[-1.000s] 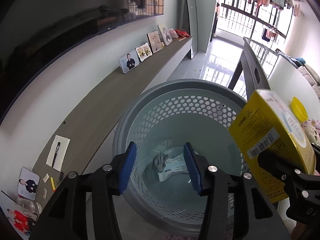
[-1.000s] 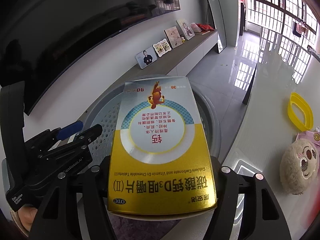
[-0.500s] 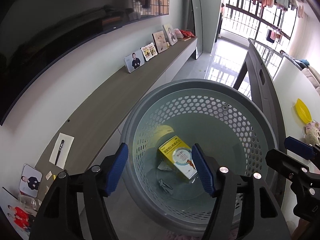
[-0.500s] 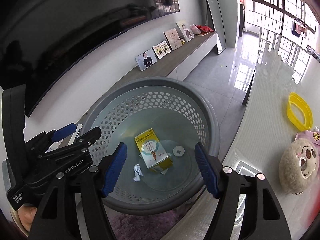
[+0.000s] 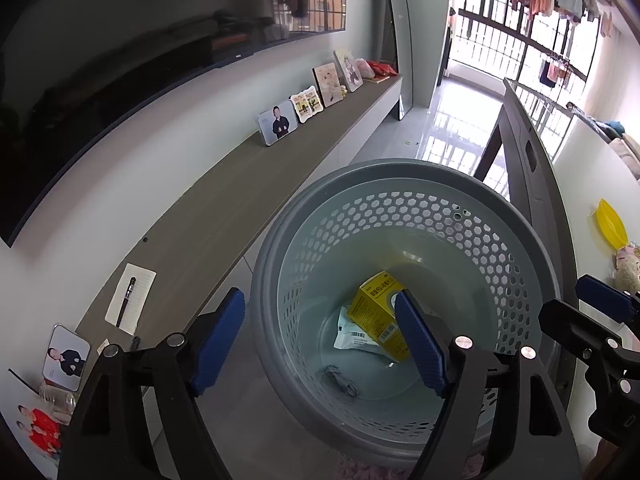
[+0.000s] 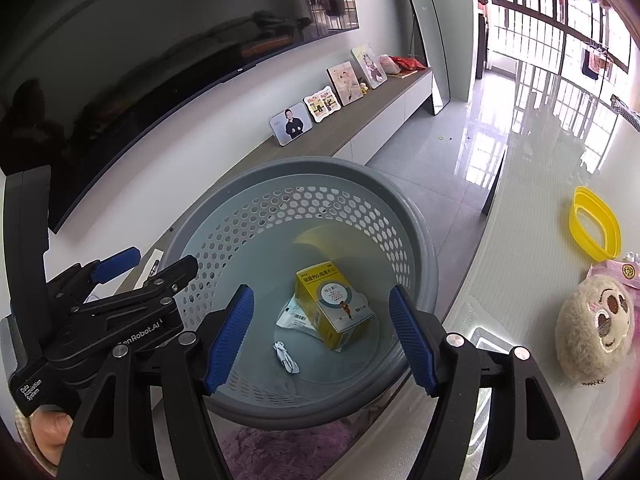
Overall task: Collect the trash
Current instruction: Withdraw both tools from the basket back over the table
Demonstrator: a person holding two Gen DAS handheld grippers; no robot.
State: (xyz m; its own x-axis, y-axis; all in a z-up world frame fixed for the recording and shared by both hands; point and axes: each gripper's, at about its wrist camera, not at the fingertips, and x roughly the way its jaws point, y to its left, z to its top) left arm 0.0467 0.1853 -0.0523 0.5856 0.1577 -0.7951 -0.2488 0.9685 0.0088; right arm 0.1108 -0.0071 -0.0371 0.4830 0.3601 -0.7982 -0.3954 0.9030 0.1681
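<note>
A grey perforated waste basket [image 5: 520, 240] [image 6: 420, 240] stands on the floor beside the table. Inside it lie a yellow medicine box [image 5: 376, 312] [image 6: 332, 304], a white packet [image 5: 352, 334] [image 6: 292, 316] and a small crumpled paper [image 5: 340, 380] [image 6: 286, 356]. My left gripper [image 5: 320, 340] is open and empty above the basket's near left rim. My right gripper [image 6: 320, 336] is open and empty above the basket. Each gripper shows at the edge of the other's view.
A long low cabinet [image 5: 224, 216] with photo frames [image 5: 278, 122], a notepad and pen [image 5: 130, 298] runs along the left wall under a dark TV. A white table [image 6: 532, 248] on the right holds a yellow ring [image 6: 596, 224] and a plush toy [image 6: 594, 330].
My right gripper opened and let go of the yellow box, which dropped into the basket and settled on the white packet. My left gripper opened wider.
</note>
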